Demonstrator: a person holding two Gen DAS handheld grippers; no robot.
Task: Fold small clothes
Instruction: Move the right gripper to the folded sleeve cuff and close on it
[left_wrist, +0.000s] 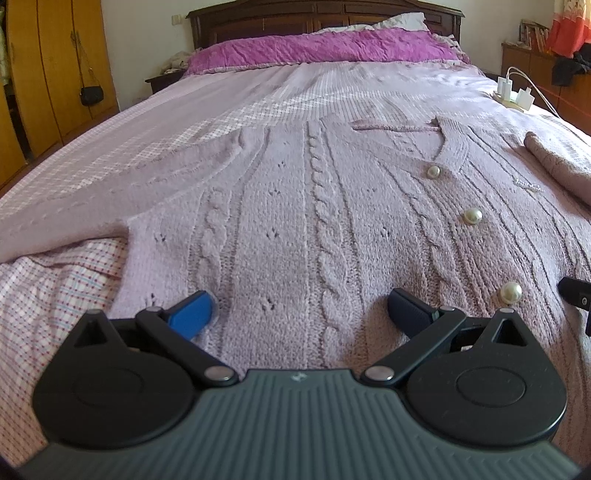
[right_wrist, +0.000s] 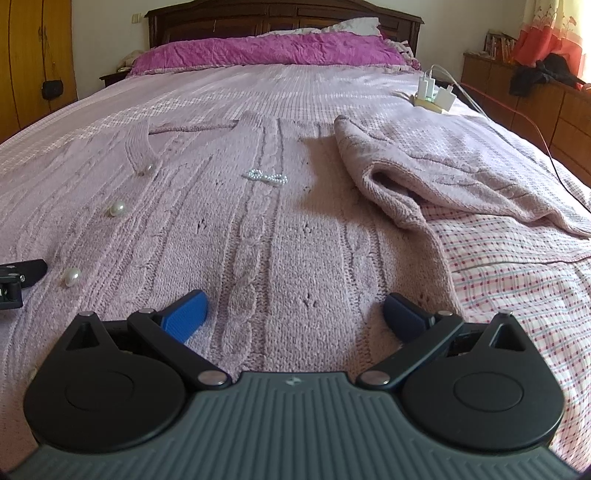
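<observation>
A lilac cable-knit cardigan (left_wrist: 314, 206) with pearl buttons (left_wrist: 472, 216) lies flat, front up, on the bed; it also shows in the right wrist view (right_wrist: 258, 221). Its left sleeve (left_wrist: 110, 184) stretches out to the left. Its right sleeve (right_wrist: 424, 170) lies bunched and folded over at the right. My left gripper (left_wrist: 301, 310) is open, low over the hem on the garment's left half. My right gripper (right_wrist: 293, 310) is open, low over the hem on its right half. Each gripper's edge shows in the other's view.
The bed carries a pink checked sheet (right_wrist: 517, 277) and a magenta quilt (left_wrist: 325, 48) at the headboard. A power strip with chargers and cables (right_wrist: 434, 94) lies at the bed's far right edge. A wardrobe (left_wrist: 48, 74) stands left, drawers (right_wrist: 535, 99) right.
</observation>
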